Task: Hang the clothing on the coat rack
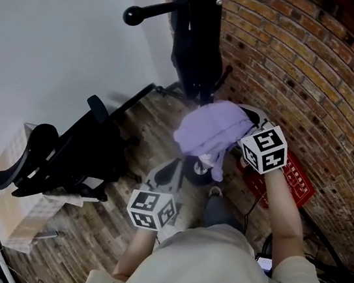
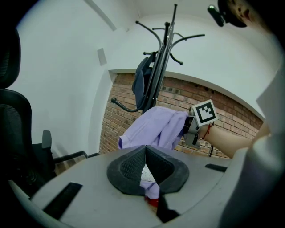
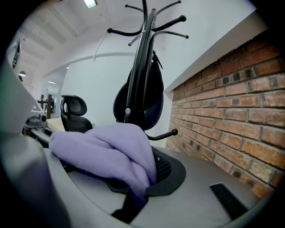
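A lilac garment (image 1: 210,132) hangs bunched between my two grippers, in front of the black coat rack (image 1: 198,42). My right gripper (image 3: 149,171) is shut on the garment's upper part, and the cloth (image 3: 107,153) drapes over its jaws and hides the left pad. My left gripper (image 2: 146,156) is shut on a lower fold of the same garment (image 2: 153,127), with pale cloth pinched between its pads. In the left gripper view the rack (image 2: 162,67) rises behind the garment with curved hooks at the top. A dark bag (image 3: 138,100) hangs on the pole.
A brick wall (image 1: 318,79) runs along the right, and a white wall stands on the left. A black office chair (image 1: 63,153) and a cardboard box (image 1: 11,212) stand at the left on the wooden floor. A red flat thing (image 1: 290,177) lies by the bricks.
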A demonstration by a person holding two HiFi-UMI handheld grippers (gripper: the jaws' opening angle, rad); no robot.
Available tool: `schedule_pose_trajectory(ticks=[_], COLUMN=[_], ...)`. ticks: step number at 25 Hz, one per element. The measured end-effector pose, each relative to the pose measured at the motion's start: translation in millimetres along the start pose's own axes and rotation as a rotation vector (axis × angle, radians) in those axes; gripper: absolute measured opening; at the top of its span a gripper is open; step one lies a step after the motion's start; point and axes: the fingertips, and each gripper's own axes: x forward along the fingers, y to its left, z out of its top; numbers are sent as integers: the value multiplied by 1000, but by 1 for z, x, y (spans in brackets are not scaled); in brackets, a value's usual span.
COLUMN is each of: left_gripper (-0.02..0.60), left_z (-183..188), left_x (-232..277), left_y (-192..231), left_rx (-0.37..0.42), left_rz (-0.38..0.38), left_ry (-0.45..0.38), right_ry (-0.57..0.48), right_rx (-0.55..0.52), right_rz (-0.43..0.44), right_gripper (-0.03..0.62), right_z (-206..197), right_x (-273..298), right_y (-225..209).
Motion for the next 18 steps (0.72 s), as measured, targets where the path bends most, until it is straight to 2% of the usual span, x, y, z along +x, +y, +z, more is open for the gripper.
schedule_pose_trajectory(ticks=[12,18], left_gripper=[5,5], left_z=[-3,-5], left_x=[0,-6], left_y=[-8,-11], left_rx=[11,16], left_rz=[-6,-1], left_ry=[16,25], right_ry=[-25,-64], right_rx=[158,219], right_rz=[81,57], right_gripper=[22,61], right_z=[-50,-70], right_x=[-1,-9], right_y=[22,38])
